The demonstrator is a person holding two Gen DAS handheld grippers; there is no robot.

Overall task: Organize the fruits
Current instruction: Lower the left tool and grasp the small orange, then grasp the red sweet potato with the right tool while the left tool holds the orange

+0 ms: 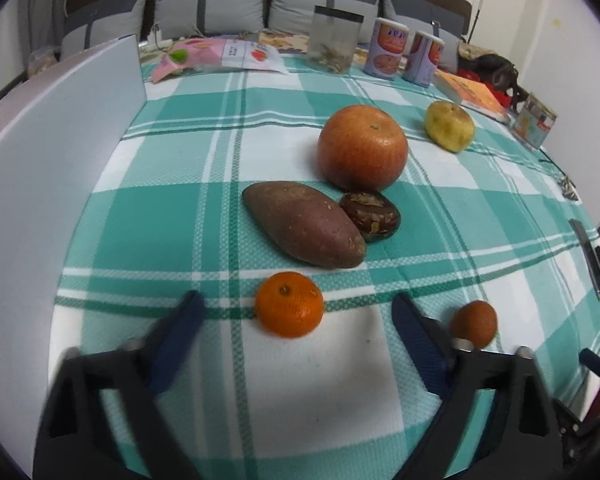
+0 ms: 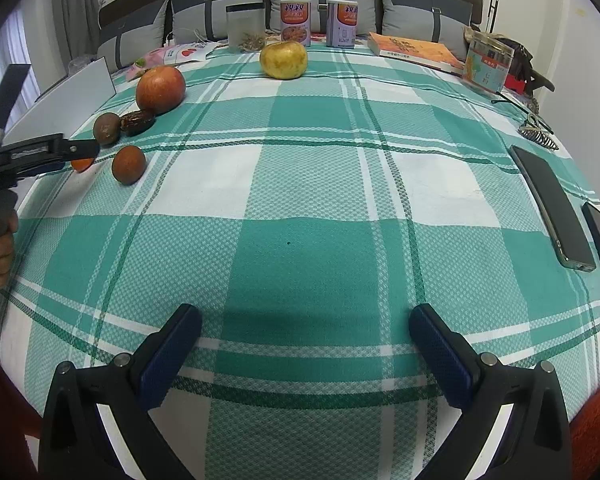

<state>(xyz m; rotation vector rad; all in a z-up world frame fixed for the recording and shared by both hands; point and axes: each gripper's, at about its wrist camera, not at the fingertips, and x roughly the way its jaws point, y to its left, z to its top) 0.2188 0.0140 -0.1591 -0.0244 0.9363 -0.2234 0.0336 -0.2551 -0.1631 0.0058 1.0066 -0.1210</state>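
A small mandarin [image 1: 289,305] sits on the green-and-white checked tablecloth [image 1: 260,380] between the spread blue fingers of the left gripper [image 1: 296,312], neither pad touching it. Just beyond lie a sweet potato [image 1: 304,224], a dark date [image 1: 370,215] and a red apple [image 1: 362,147]; a brownish fruit [image 1: 473,324] rests right of the gripper. The right gripper [image 2: 305,322] hovers unclenched over bare cloth.
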